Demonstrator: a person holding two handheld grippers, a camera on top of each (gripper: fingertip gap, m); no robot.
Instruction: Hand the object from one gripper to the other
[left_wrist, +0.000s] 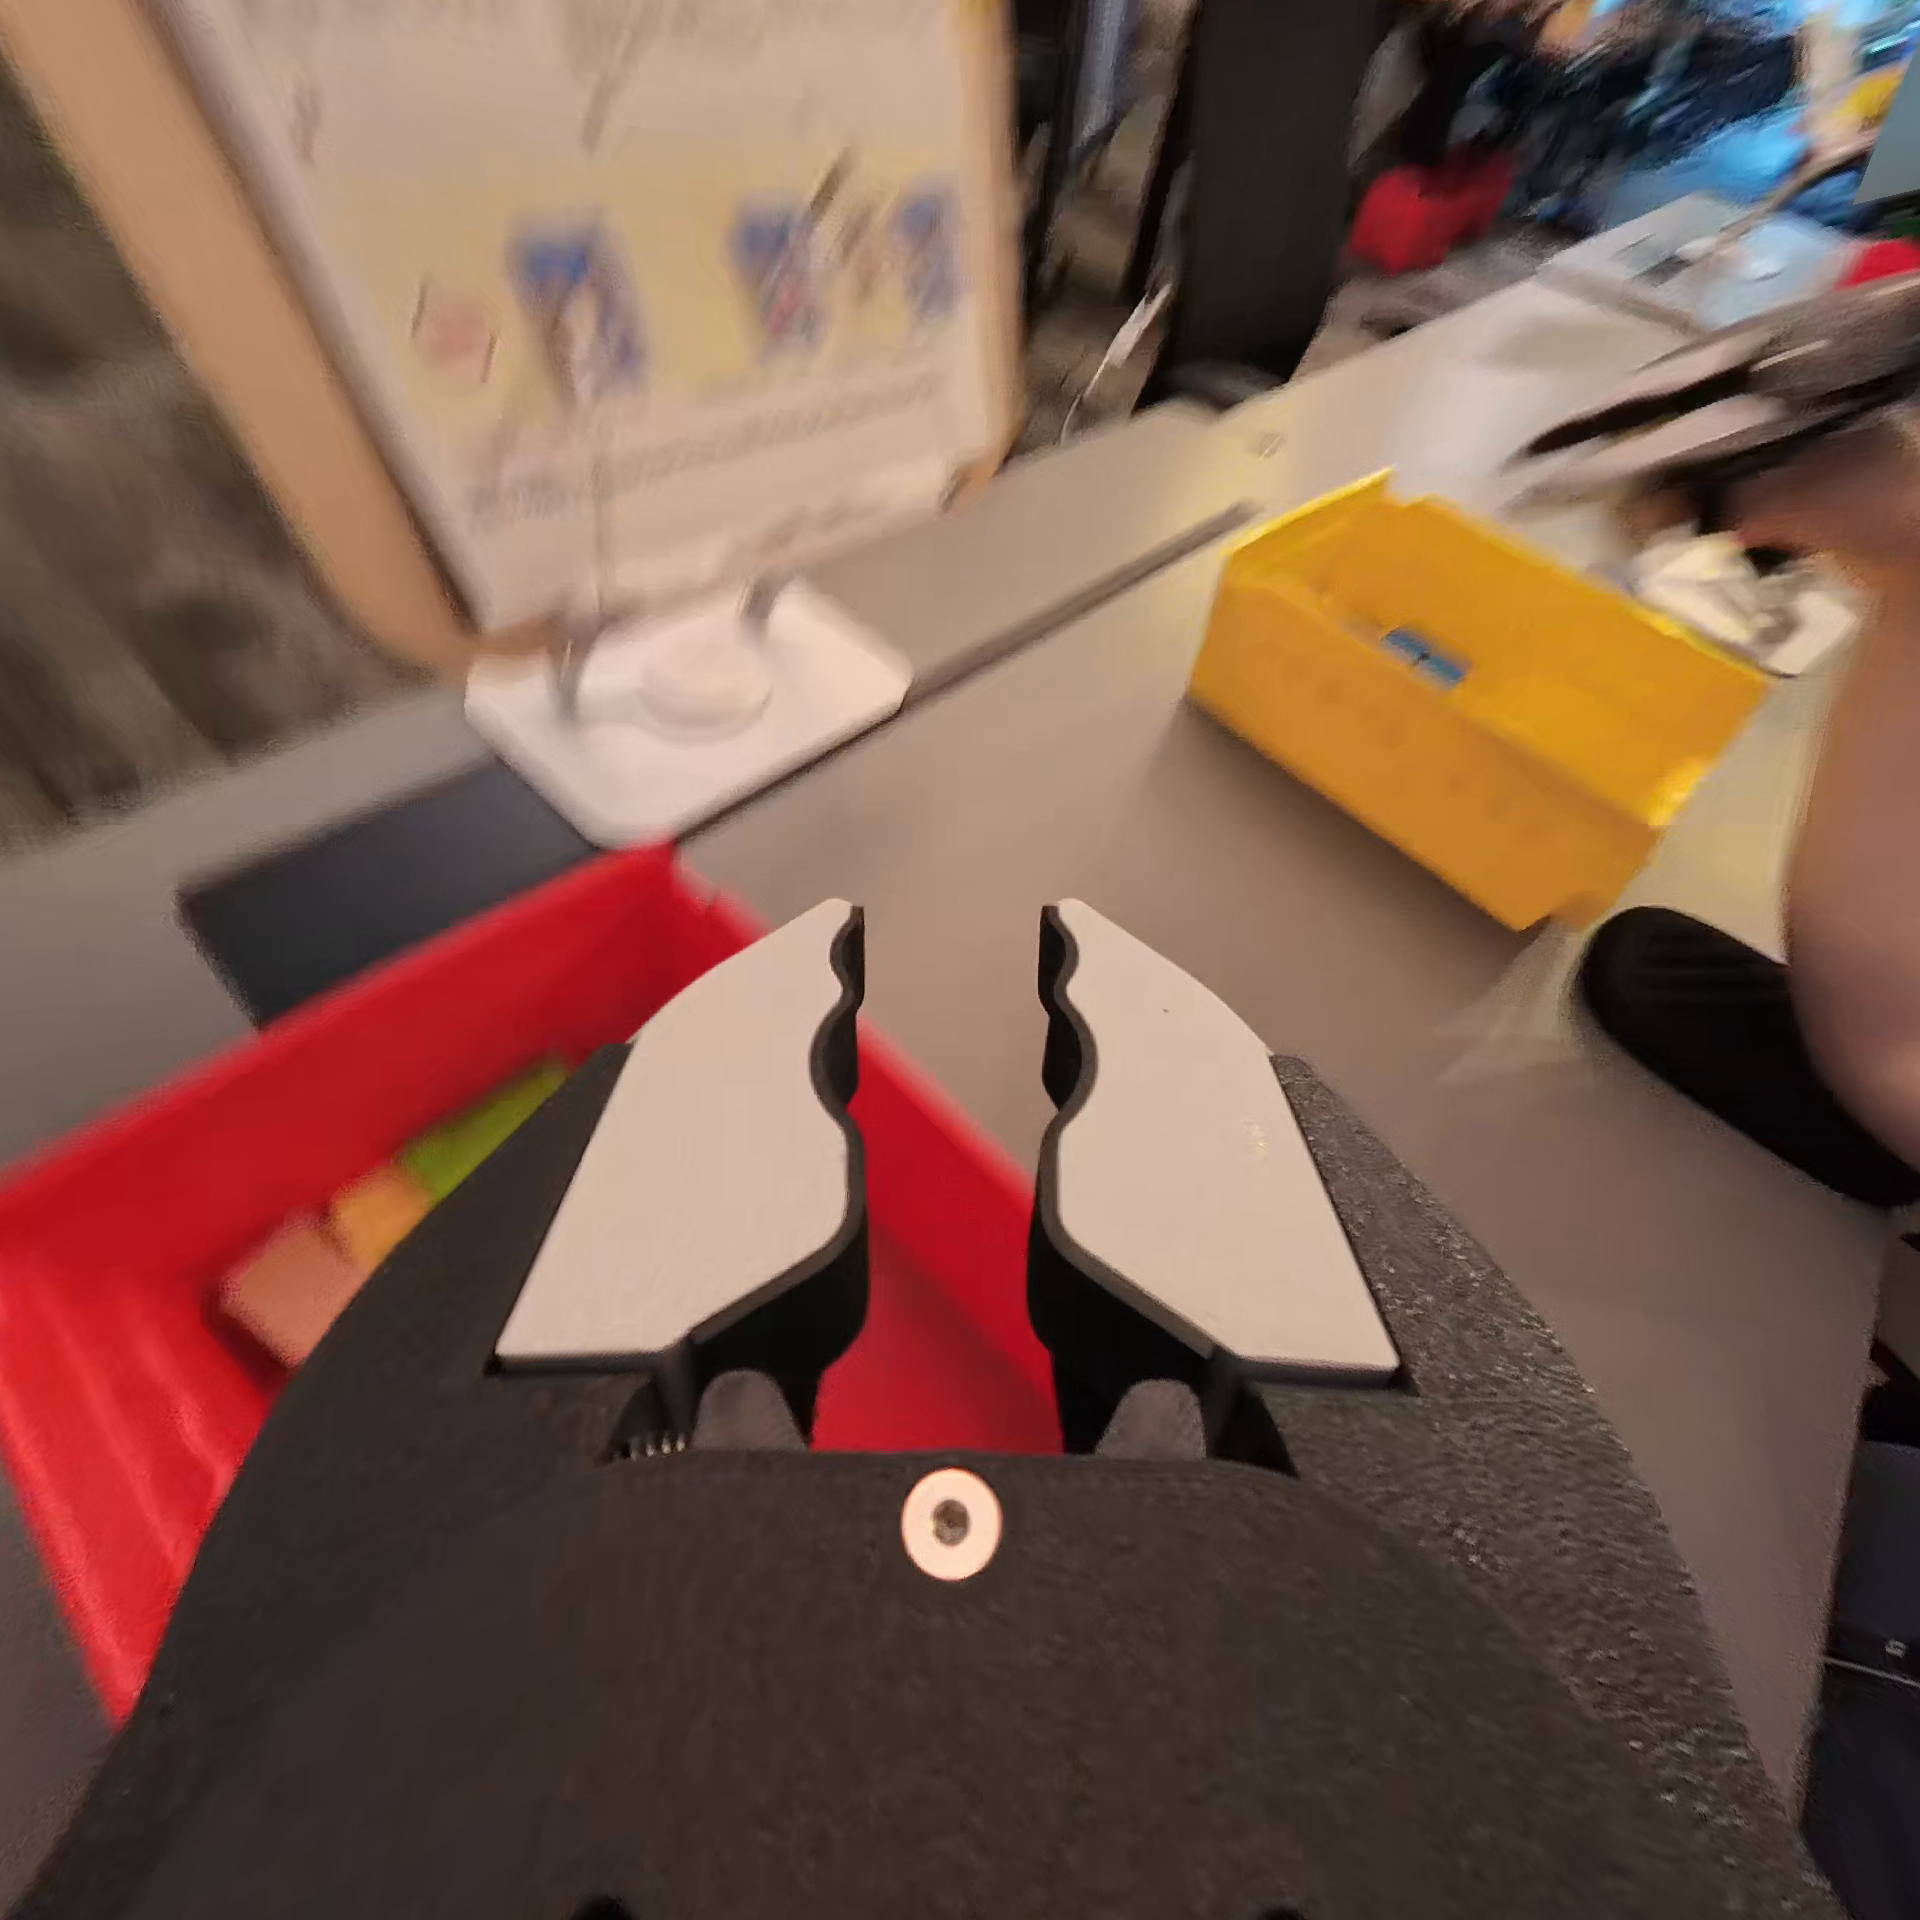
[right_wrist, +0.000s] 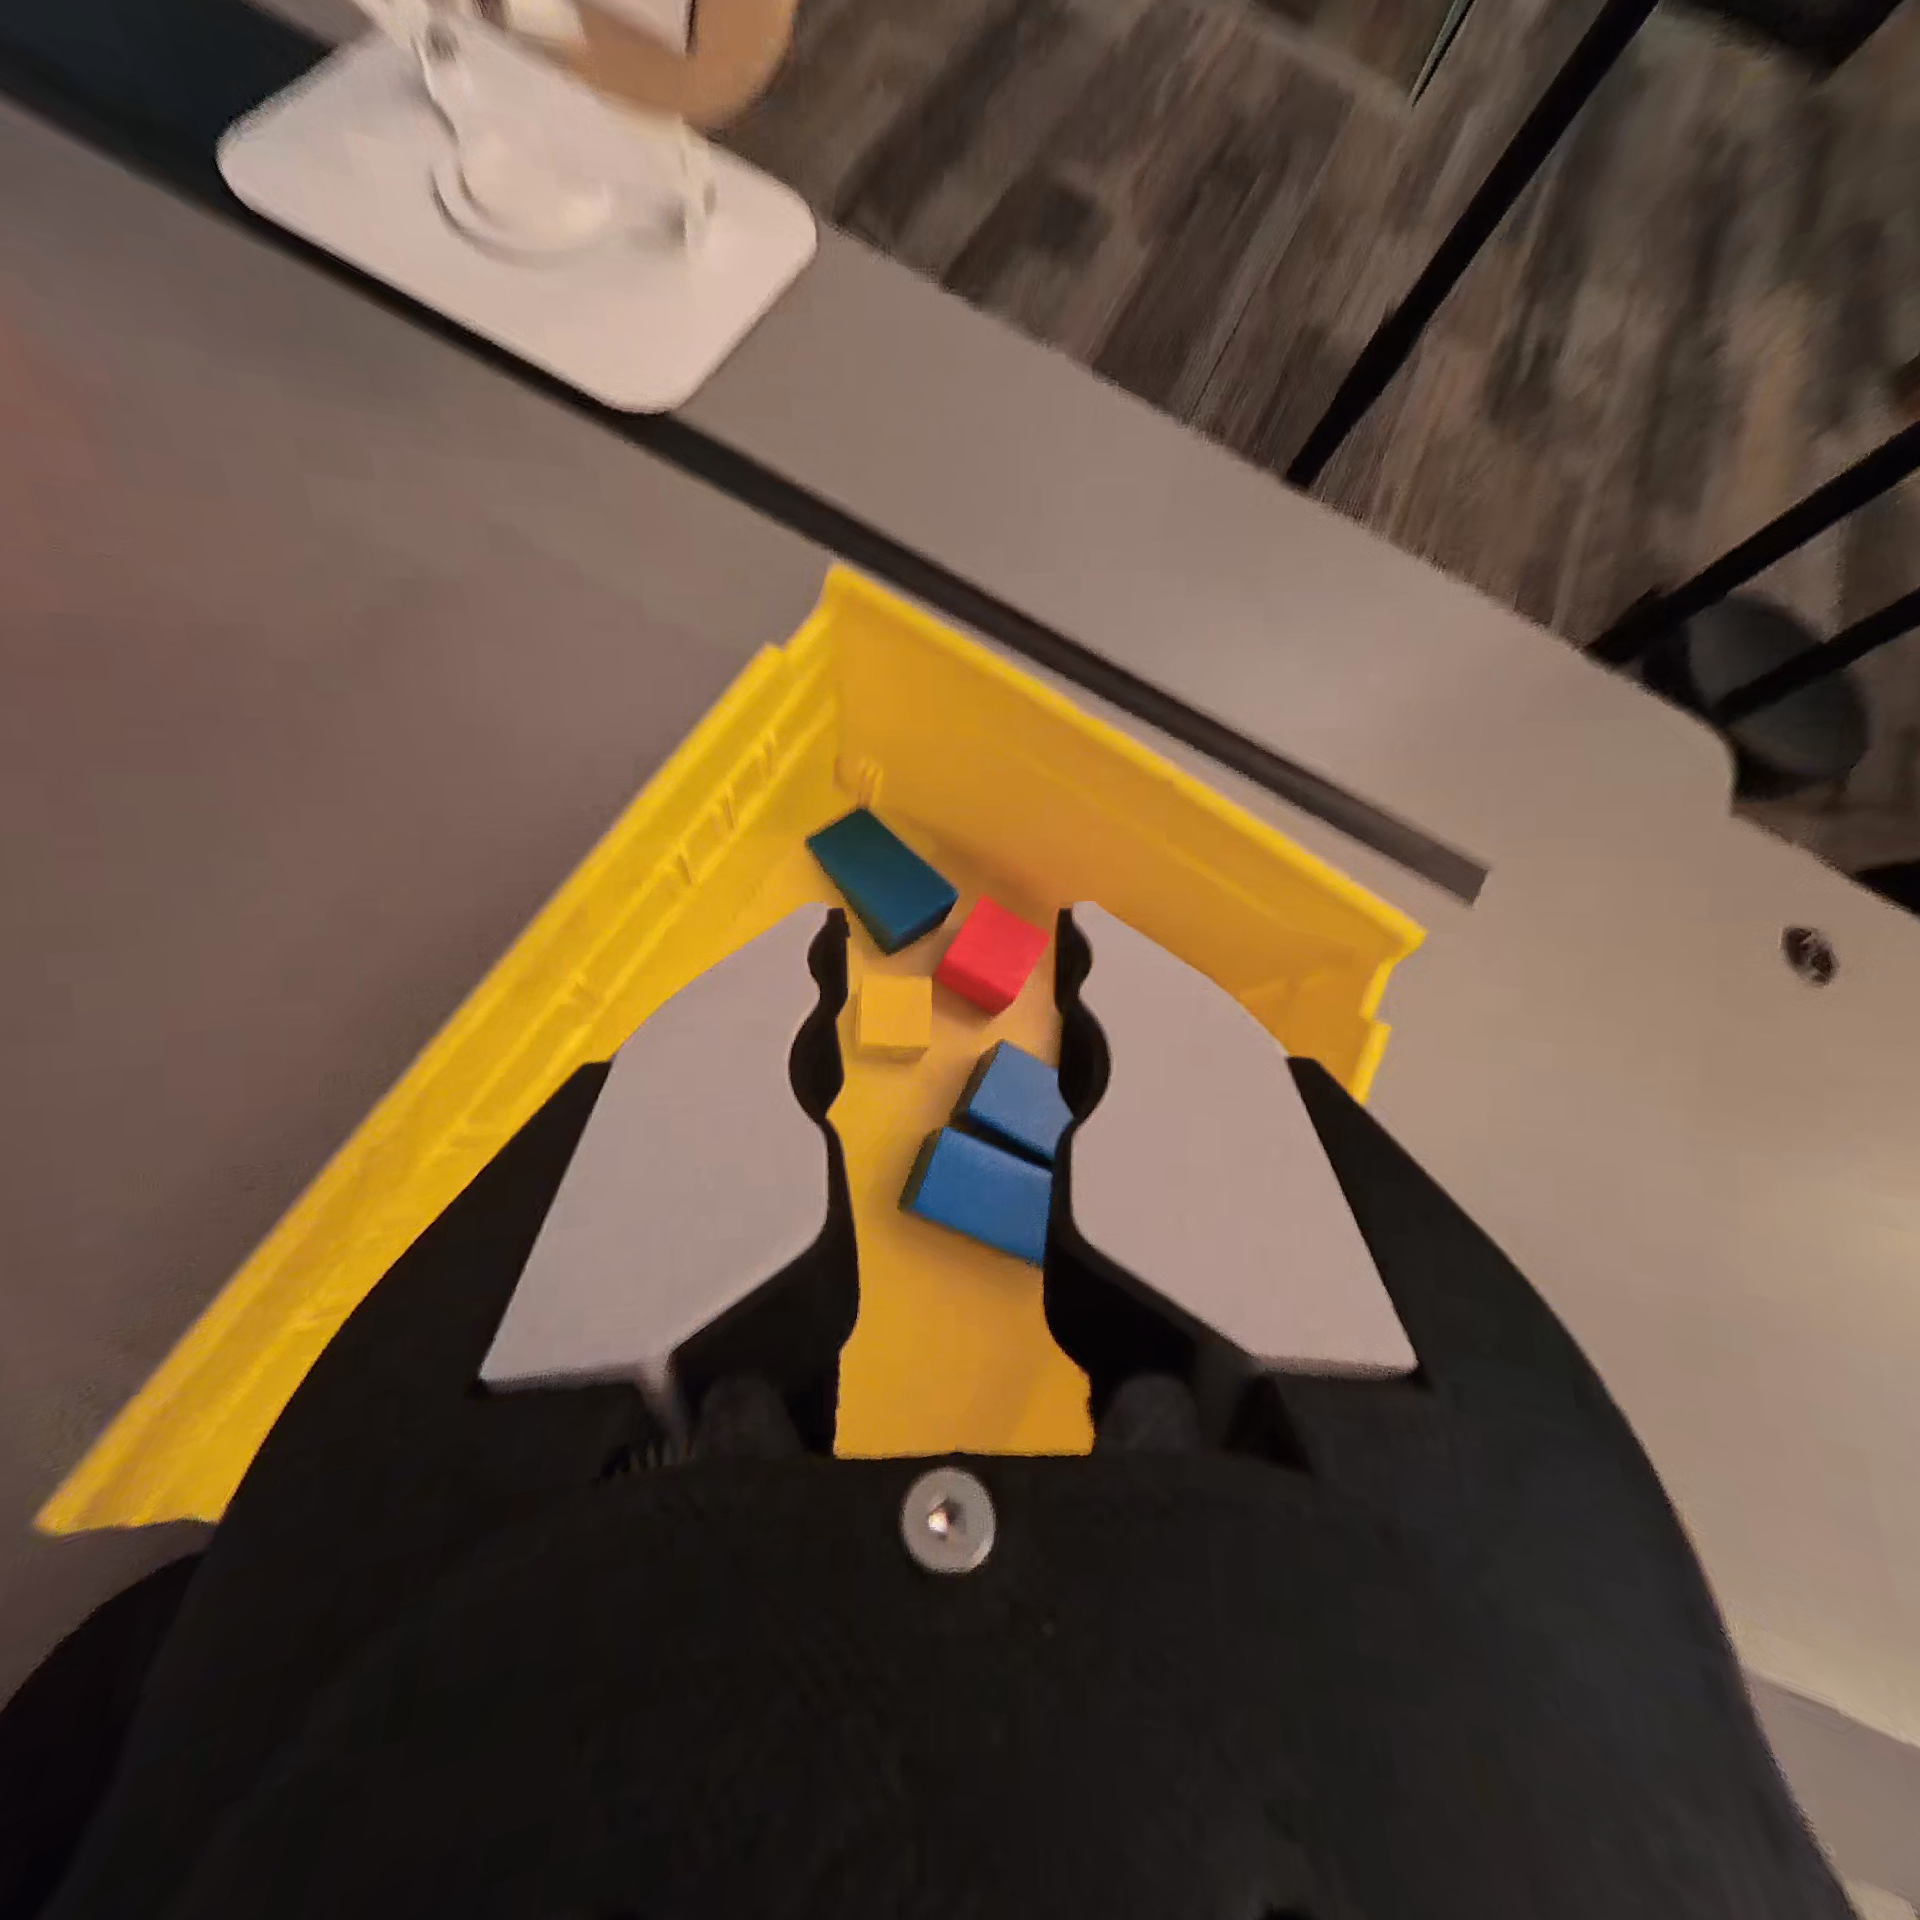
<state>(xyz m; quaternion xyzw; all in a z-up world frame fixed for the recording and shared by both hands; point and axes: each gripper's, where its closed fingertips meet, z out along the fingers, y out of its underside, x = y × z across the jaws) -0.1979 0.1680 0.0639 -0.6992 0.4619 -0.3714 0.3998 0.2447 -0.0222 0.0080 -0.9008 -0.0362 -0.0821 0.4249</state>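
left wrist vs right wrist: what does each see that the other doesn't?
Left wrist only: the red bin with green, orange and brownish blocks, a printed board, and the open left gripper.

Right wrist only: inside the yellow bin, a teal block, red block, yellow block and two blue blocks; the open right gripper.

Both: yellow bin, grey table, white stand base.

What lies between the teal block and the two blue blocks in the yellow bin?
In the right wrist view, a red block and a small yellow block lie between the teal block and the blue blocks in the yellow bin.
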